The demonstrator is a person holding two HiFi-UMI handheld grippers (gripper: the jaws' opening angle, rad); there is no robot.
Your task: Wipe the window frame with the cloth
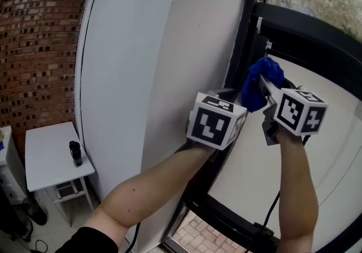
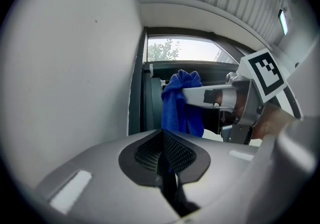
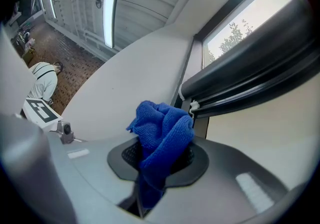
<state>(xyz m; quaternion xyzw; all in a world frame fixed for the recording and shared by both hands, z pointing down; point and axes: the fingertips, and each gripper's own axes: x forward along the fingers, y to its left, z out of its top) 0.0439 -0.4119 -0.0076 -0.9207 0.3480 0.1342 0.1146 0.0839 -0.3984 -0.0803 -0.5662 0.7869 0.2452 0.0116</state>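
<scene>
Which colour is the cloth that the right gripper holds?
The cloth is blue; the right gripper view shows it best.

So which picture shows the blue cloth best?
The right gripper view: the blue cloth fills the middle, bunched and clamped in the right gripper. The head view shows it small beside the window frame; the left gripper view shows it hanging, farther off.

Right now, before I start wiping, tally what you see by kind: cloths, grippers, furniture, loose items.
Blue cloth: 1
Grippers: 2, left gripper shut and empty, right gripper clamping it
White table: 1
Black item on it: 1
Total: 5
</scene>
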